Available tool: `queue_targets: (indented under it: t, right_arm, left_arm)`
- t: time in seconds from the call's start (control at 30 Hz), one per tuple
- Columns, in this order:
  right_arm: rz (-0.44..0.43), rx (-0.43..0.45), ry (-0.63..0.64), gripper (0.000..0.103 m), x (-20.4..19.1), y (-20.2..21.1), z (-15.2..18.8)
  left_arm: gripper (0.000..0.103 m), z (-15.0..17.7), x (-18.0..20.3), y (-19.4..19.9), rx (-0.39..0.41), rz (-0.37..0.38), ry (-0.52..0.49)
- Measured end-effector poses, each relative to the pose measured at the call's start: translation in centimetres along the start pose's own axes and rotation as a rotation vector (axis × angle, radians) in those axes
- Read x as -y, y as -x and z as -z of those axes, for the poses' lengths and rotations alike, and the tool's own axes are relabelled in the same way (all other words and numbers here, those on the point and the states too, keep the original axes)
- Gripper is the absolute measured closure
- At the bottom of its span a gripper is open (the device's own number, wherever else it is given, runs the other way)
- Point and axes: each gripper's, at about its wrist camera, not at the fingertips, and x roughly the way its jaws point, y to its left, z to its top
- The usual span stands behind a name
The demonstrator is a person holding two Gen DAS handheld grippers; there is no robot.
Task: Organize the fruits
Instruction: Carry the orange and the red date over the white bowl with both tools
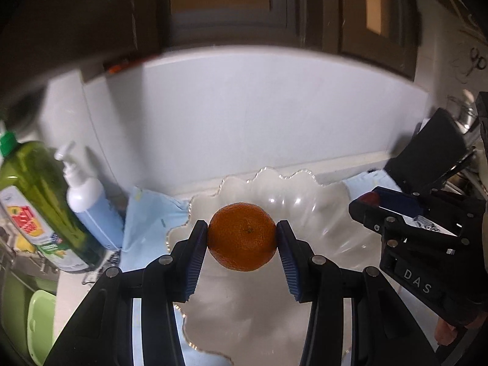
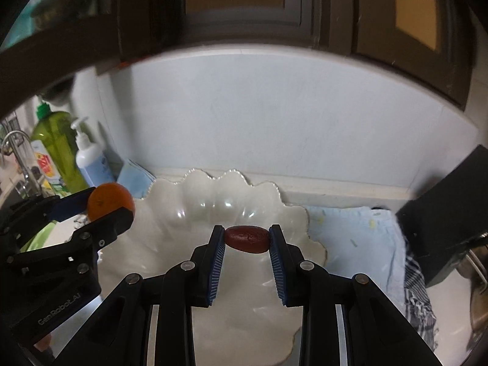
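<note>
My left gripper (image 1: pixel 242 235) is shut on an orange mandarin (image 1: pixel 243 236) and holds it above a white scalloped bowl (image 1: pixel 320 213). My right gripper (image 2: pixel 246 239) is shut on a small dark red oval fruit (image 2: pixel 246 239) over the same bowl (image 2: pixel 183 213). In the right wrist view the left gripper (image 2: pixel 103 204) with the mandarin (image 2: pixel 109 202) is at the left, over the bowl's left rim. In the left wrist view the right gripper (image 1: pixel 370 201) is at the right with a bit of the red fruit (image 1: pixel 369 197) showing.
The bowl sits on a light blue cloth (image 2: pixel 357 235) on a counter by a white backsplash. A green bottle (image 1: pixel 39 201) and a white-and-blue pump bottle (image 1: pixel 91 207) stand at the left. A black box (image 2: pixel 448 225) and a checked towel (image 2: pixel 418 292) are at the right. Dark cabinets hang above.
</note>
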Motion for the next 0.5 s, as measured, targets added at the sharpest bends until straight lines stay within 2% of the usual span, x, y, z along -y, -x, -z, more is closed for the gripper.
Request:
queue_targets:
  t: [0.5]
  right_arm:
    - [-0.032,-0.225,0.002,0.072,1.2,-8.0,-0.2]
  left_arm:
    - [0.057,-1.1,0.3,-7.7,-0.205,0.026,-0.012]
